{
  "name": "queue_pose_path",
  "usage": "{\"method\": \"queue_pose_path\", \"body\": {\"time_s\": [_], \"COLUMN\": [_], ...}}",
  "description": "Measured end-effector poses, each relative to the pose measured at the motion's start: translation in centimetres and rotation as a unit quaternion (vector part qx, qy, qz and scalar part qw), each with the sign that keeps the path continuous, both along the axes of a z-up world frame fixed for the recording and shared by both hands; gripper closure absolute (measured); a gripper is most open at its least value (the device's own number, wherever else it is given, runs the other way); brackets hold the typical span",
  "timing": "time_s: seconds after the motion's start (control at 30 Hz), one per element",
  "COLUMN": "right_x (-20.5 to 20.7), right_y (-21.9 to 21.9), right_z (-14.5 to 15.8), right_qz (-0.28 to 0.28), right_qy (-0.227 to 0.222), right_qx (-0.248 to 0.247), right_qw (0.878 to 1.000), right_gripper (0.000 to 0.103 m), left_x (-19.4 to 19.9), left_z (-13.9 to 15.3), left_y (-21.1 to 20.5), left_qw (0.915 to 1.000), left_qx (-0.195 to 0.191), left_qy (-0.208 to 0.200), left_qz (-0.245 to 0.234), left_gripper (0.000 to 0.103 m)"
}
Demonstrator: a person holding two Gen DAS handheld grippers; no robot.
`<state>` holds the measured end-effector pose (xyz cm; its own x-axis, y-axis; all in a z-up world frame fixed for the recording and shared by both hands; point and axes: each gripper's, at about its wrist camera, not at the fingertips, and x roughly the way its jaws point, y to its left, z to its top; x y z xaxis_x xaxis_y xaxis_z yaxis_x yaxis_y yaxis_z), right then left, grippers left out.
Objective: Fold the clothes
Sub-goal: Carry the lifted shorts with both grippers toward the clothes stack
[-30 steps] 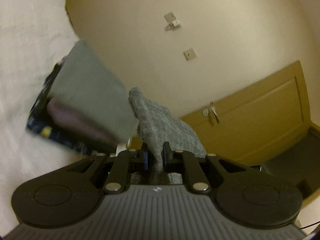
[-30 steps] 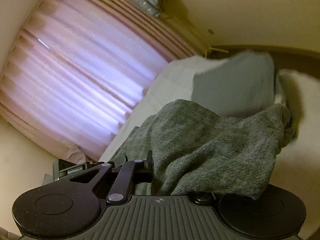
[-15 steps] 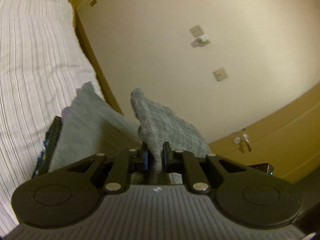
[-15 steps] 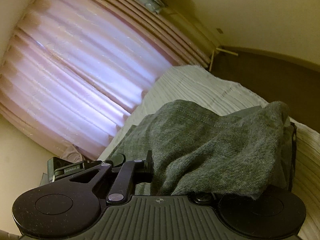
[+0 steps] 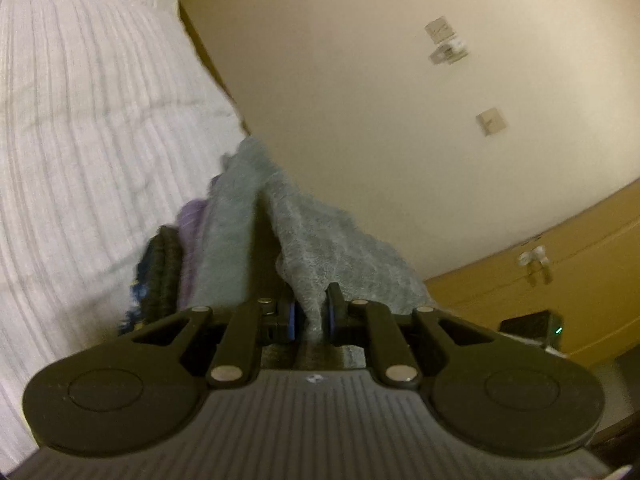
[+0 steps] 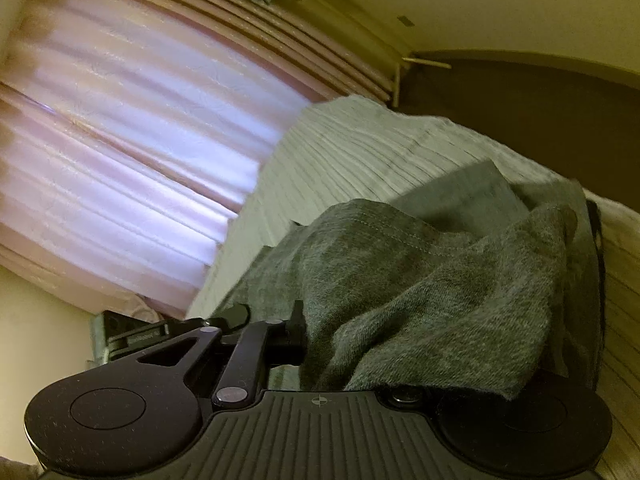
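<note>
Pinching a fold of the heathered grey knit garment [image 5: 320, 240], your left gripper [image 5: 311, 316] had its jaws just starting to open, cloth still between the blue-edged pads. Your right gripper [image 6: 316, 336] held the same garment [image 6: 420, 280]; the knit draped over its right finger, hiding it, so you gripped cloth at a narrow gap. Both ends hung above the white ribbed bedspread [image 5: 80, 140], beside a stack of folded clothes [image 5: 192, 264].

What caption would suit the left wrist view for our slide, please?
Left gripper opening slightly, grey knit garment between its fingers, beside a folded stack on the white bedspread.
</note>
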<state>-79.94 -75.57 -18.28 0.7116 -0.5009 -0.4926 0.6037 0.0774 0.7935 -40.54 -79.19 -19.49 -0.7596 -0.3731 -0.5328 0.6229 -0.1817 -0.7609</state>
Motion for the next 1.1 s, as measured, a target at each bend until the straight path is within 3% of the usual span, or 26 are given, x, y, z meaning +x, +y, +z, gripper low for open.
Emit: {"method": "queue_pose_path", "body": {"time_s": [0.03,0.07,0.1,0.13,0.3,0.37,0.5,0.53,0.57,0.6,0.63,0.67,0.77,0.87,1.0,1.1], "right_x": [0.0,-0.2,-0.5,-1.0,-5.4,-7.4,-9.2,-9.2,-9.0,-8.7,-8.5,-8.3,-7.8,-7.6,-6.5,-5.8], "right_y": [0.0,-0.1,0.1,0.5,1.7,1.6,0.1,-0.3,-0.7,-1.0,-1.0,-0.8,-0.4,-0.3,-1.2,-0.9], "right_z": [-0.6,-1.0,-1.2,-1.2,-0.7,-0.5,-0.7,-0.6,-0.5,-0.2,0.1,0.5,1.6,1.9,0.4,0.0], "right_qz": [-0.002,-0.007,-0.019,-0.033,-0.097,-0.122,-0.130,-0.126,-0.121,-0.115,-0.113,-0.113,-0.121,-0.128,-0.123,-0.140], "right_qy": [0.003,0.004,0.005,0.005,-0.014,-0.014,-0.012,-0.005,0.006,0.021,0.034,0.046,0.073,0.080,0.140,0.172], "right_qx": [0.015,0.027,0.029,0.026,0.019,0.021,0.028,0.029,0.028,0.024,0.012,-0.001,-0.053,-0.080,-0.038,-0.013], "right_qw": [1.000,1.000,0.999,0.999,0.995,0.992,0.991,0.992,0.992,0.993,0.993,0.993,0.989,0.985,0.982,0.975], "right_gripper": [0.087,0.073,0.045,0.040,0.040,0.040,0.041,0.042,0.049,0.080,0.090,0.095,0.096,0.096,0.096,0.091], "left_x": [0.2,0.3,0.7,1.0,2.4,2.4,0.8,0.4,0.0,-0.3,-0.1,0.0,0.8,0.6,-1.4,-1.3], "left_z": [-0.5,-0.9,-0.9,-0.9,-0.3,-0.4,-0.7,-0.8,-0.7,-0.5,-0.2,0.2,1.1,0.5,-0.7,-0.4], "left_y": [-0.1,-0.1,-0.2,-0.3,-1.7,-2.9,-5.3,-5.7,-5.9,-6.0,-5.7,-5.5,-4.6,-4.7,-5.0,-4.8], "left_qw": [1.0000,0.9999,0.9999,0.9998,0.9993,0.9988,0.9996,0.9997,0.9998,0.9998,0.9997,0.9992,0.9957,0.9958,0.9937,0.9891], "left_qx": [0.005,0.011,0.012,0.014,0.018,0.024,0.022,0.019,0.011,0.002,-0.016,-0.035,-0.086,-0.088,-0.086,-0.102], "left_qy": [-0.002,-0.005,-0.003,-0.002,0.010,0.024,0.014,0.016,0.017,0.018,0.019,0.020,0.029,0.001,-0.071,-0.101], "left_qz": [0.003,0.006,0.008,0.011,0.030,0.036,0.013,0.005,0.000,-0.005,-0.001,0.004,0.023,0.022,0.005,0.034], "left_gripper": [0.090,0.087,0.086,0.086,0.083,0.076,0.078,0.085,0.101,0.101,0.101,0.101,0.101,0.101,0.096,0.090]}}
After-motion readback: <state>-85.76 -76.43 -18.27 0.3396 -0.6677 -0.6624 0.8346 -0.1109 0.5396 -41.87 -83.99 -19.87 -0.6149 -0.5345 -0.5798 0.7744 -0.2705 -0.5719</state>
